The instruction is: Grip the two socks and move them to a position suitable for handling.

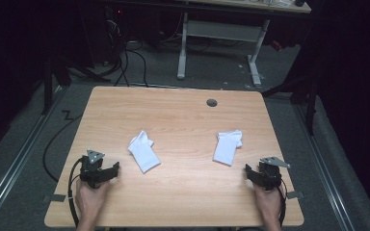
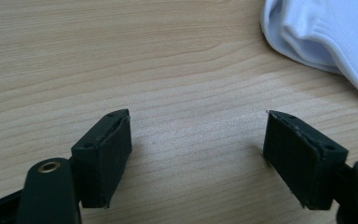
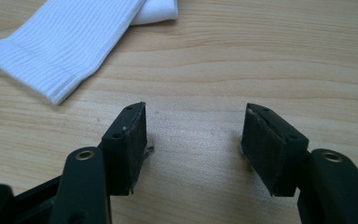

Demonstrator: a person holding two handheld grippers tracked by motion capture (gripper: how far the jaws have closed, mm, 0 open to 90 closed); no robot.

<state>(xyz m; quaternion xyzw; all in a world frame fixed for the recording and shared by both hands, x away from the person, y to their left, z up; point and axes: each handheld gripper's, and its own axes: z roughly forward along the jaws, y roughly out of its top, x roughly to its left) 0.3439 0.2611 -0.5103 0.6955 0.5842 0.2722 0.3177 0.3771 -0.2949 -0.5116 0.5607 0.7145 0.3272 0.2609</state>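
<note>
Light wood-grain worktop with a round grommet hole, standing on grey carpeted floor in a dark room. Behind it, a second desk on white legs; black cables trail across the floor.

In the left gripper view, the white ribbed cotton sock runs off the frame at 1 o'clock, so its far end cannot be seen. In the right gripper view, the other white ribbed sock is cut off at 11 o'clock. In the high view, the person's forearms leave the bottom edge, and the pale wooden surface loses its near edge at 6 o'clock. The room beyond is too dark to read.
</note>
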